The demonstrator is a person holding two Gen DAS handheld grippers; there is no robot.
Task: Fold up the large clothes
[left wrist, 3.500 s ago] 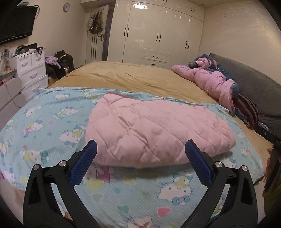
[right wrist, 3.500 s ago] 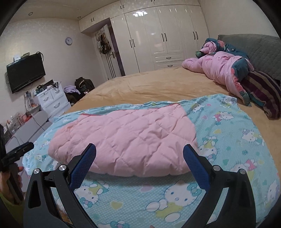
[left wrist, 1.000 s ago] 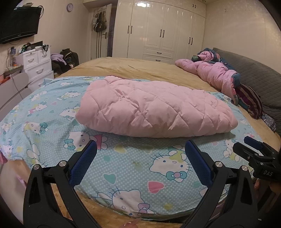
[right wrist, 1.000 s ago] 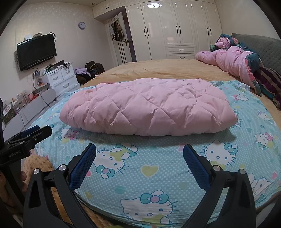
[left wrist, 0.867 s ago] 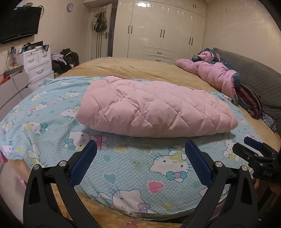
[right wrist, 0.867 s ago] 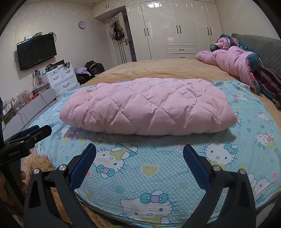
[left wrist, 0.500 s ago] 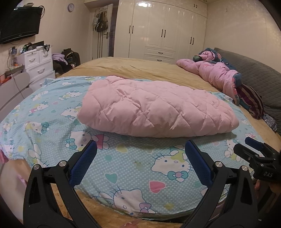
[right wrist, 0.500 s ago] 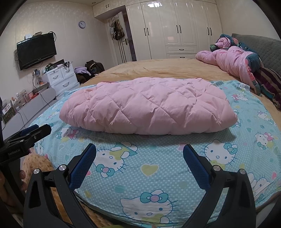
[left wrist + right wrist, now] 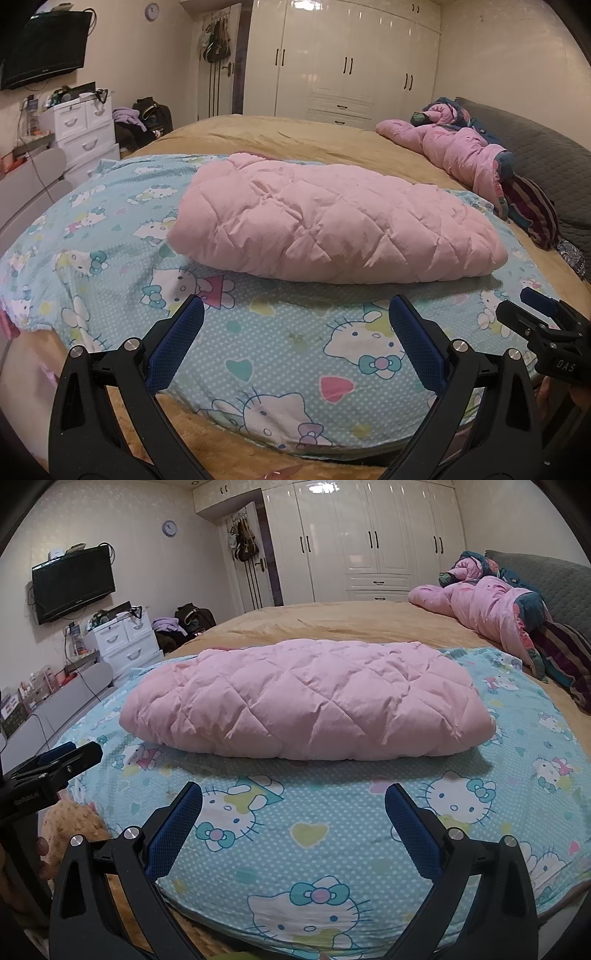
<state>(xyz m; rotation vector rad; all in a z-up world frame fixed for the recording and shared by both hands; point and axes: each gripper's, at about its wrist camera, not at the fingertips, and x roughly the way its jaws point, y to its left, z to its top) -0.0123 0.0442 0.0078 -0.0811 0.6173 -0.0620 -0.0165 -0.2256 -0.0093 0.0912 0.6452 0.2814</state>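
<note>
A pink quilted padded garment (image 9: 332,225) (image 9: 306,698) lies folded into a thick oblong bundle on a light-blue cat-print sheet (image 9: 258,354) (image 9: 325,834) spread over the bed. My left gripper (image 9: 295,328) hangs open at the bed's near edge, well short of the bundle, with nothing between its blue pads. My right gripper (image 9: 293,808) is open too and empty, at a like distance from the bundle. The right gripper (image 9: 543,314) shows at the right edge of the left wrist view, and the left gripper (image 9: 55,760) at the left edge of the right wrist view.
A tan bedspread (image 9: 295,136) covers the rest of the bed. Crumpled pink bedding (image 9: 458,151) and a striped cushion (image 9: 535,210) lie near the grey headboard (image 9: 546,155). White drawers (image 9: 125,642), a wall TV (image 9: 74,583) and white wardrobes (image 9: 369,535) line the room.
Both grippers have pulled back and dropped lower from the bundle since 3.5 s ago. Over the last second the views shift only slightly; the garment has not moved.
</note>
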